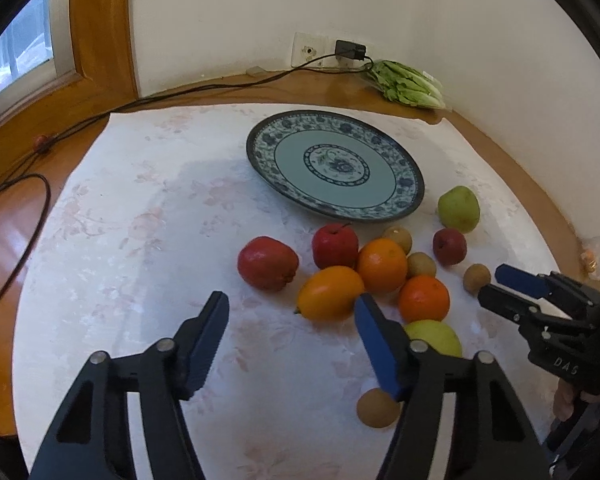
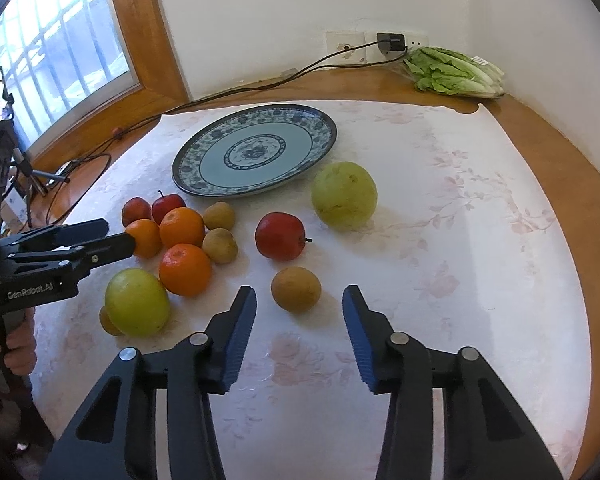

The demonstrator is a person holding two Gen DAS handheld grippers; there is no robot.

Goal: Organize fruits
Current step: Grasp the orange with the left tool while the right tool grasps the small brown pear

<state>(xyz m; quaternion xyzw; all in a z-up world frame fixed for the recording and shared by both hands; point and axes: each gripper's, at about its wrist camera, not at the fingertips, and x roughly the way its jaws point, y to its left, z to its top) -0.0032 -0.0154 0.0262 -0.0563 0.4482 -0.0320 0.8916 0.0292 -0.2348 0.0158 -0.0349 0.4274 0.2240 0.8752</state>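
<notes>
A blue-and-white patterned plate (image 1: 404, 196) (image 2: 320, 148) lies bare on the white floral cloth. In front of it is a cluster of red apples (image 1: 267, 263), oranges (image 1: 382, 265), green fruits (image 2: 344, 195) and small brown fruits (image 1: 476, 278). My left gripper (image 1: 292, 302) is open over the cloth; an orange-yellow fruit (image 1: 330, 292) lies just past its right fingertip, untouched. My right gripper (image 2: 299, 294) is open with a brown fruit (image 2: 296, 280) between its tips, a gap showing on each side. Each gripper also shows in the other's view: the right gripper (image 1: 492, 283) and the left gripper (image 2: 120, 236).
A bunch of lettuce (image 2: 454, 72) lies at the back right by the wall. A charger (image 1: 350, 50) is plugged in there, and its black cable (image 1: 188, 90) runs left across the wooden table rim. A window is at the left. A hand (image 2: 16, 344) holds the left gripper.
</notes>
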